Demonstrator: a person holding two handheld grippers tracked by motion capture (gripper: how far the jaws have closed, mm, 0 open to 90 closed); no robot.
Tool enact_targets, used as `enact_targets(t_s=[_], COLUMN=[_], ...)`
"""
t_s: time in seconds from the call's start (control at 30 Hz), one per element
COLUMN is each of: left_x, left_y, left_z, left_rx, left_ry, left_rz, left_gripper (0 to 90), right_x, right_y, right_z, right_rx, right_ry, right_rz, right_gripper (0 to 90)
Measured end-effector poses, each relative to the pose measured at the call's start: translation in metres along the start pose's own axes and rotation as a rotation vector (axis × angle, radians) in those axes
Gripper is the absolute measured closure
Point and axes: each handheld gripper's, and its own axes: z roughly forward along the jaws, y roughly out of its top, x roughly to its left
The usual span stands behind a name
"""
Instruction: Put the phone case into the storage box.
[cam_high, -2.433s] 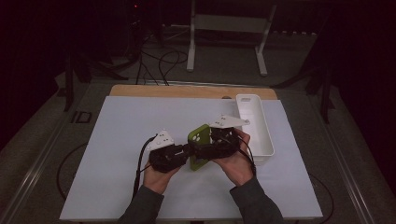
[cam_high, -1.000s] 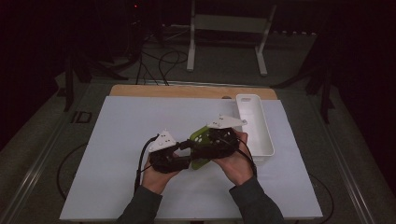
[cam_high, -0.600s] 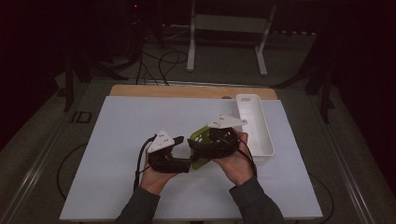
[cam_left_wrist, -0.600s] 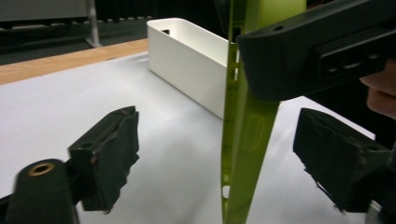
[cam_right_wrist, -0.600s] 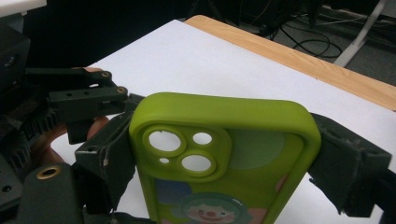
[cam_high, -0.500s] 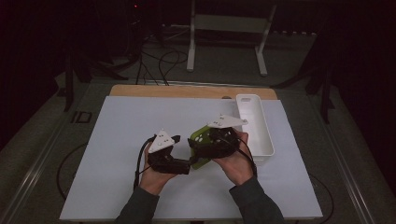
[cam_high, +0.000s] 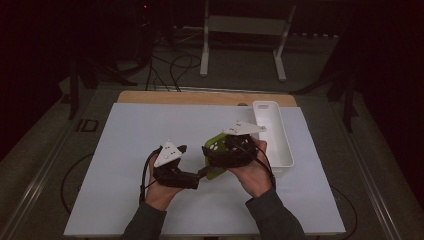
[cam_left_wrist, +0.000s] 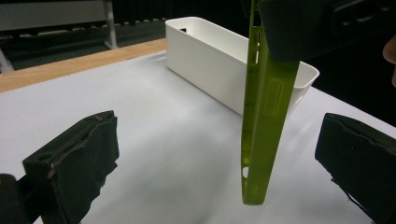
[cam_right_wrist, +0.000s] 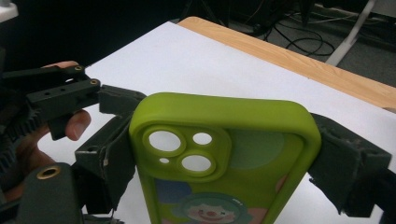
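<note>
A lime-green phone case with camera holes and a cartoon face stands on edge above the white table cover. My right gripper is shut on it, a pad pressing each long side. In the high view the case sits mid-table between both hands, with the right gripper on it. My left gripper is open. Its jaws have just been opening, and the case's thin edge hangs between the pads without touching either. From above, the left gripper points right at the case's lower end.
A long white tray lies just right of the hands, and its wall stands behind the case. A wooden strip runs along the table's far edge. Cables and a metal stand are on the floor beyond.
The left gripper's jaws have spread apart and let go of the case's edge. The right gripper still holds the case in about the same place.
</note>
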Motion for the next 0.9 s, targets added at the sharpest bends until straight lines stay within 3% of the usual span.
enact_targets(t_s=[0.9], left_x=[0.01], left_y=[-0.012], left_z=[-0.019], left_rx=[-0.01], left_ry=[0.064], left_rz=[0.047], left_gripper=[0.0], right_x=[-0.006], right_y=[0.01], right_z=[-0.004], right_rx=[-0.01], right_ry=[-0.027], right_rz=[0.016], right_gripper=[15.5])
